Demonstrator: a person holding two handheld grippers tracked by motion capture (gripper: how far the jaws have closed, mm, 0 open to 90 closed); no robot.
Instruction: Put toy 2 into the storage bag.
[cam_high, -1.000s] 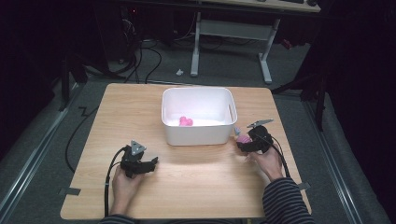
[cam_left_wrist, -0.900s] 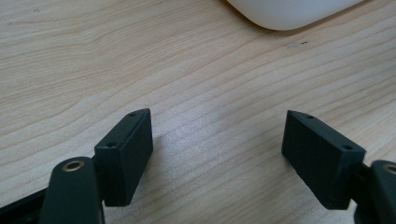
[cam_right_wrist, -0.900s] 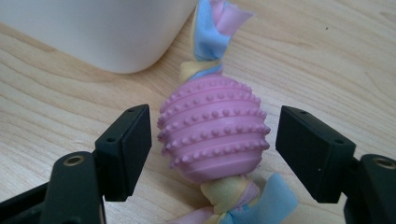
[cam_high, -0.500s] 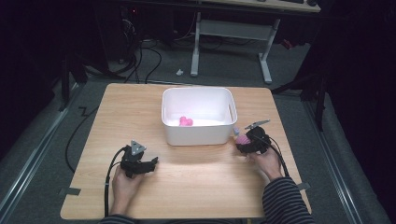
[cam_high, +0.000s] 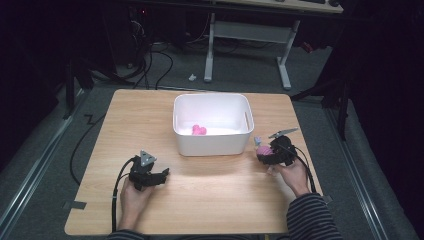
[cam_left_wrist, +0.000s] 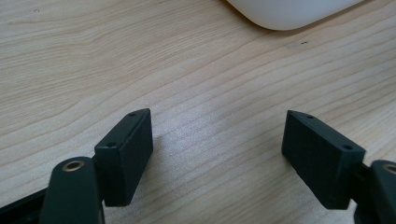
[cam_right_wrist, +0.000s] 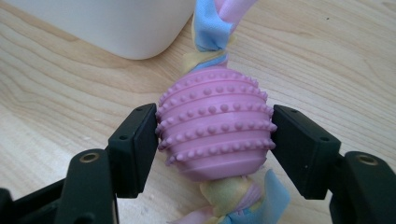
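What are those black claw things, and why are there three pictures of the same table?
The claws are grippers, tools with two black jaws, and a person holds one in each hand. One camera hangs above the light wooden table and looks down. The other two cameras ride on the grippers and look along their jaws.

On the table stands a white plastic tub with a small pink toy inside it.

The right gripper, beside the tub, is squeezing a pink knobbly rubber ball with knotted strips of blue, yellow and pink cloth running through it.

The left gripper holds nothing. Its jaws stand wide apart over bare wood.
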